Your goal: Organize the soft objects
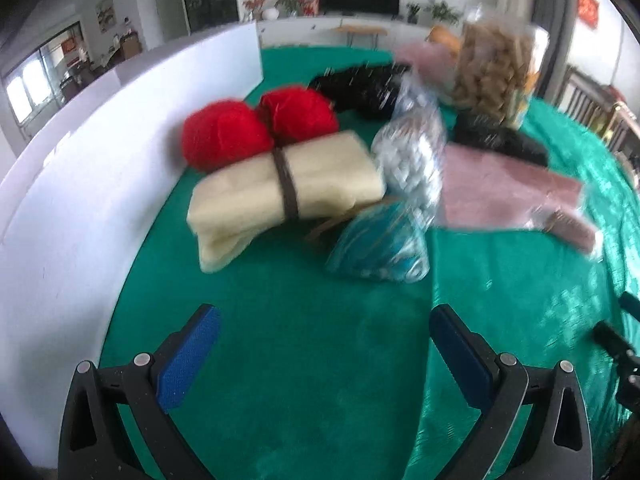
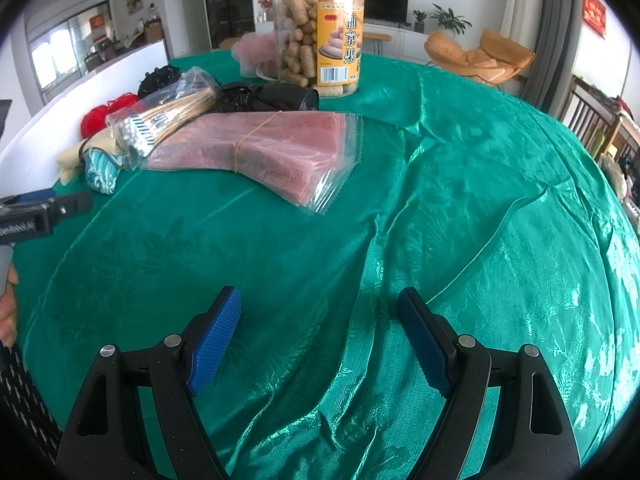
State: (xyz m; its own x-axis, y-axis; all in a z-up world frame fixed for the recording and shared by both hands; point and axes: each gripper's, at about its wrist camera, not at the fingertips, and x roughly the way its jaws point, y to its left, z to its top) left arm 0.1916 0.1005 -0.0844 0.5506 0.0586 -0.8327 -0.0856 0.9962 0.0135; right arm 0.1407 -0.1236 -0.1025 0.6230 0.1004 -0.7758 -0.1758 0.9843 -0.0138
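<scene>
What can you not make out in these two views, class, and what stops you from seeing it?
- Black item, left wrist view: motion blur; its kind is unclear.
- Cream bundle, right wrist view: mostly hidden behind the bag of sticks.
- Pink item, right wrist view: partly hidden behind the snack jar.
- Jar label: small print unreadable.

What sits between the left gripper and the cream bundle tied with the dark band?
Only bare green tablecloth, seen in the left wrist view between left gripper and cream bundle.
</scene>
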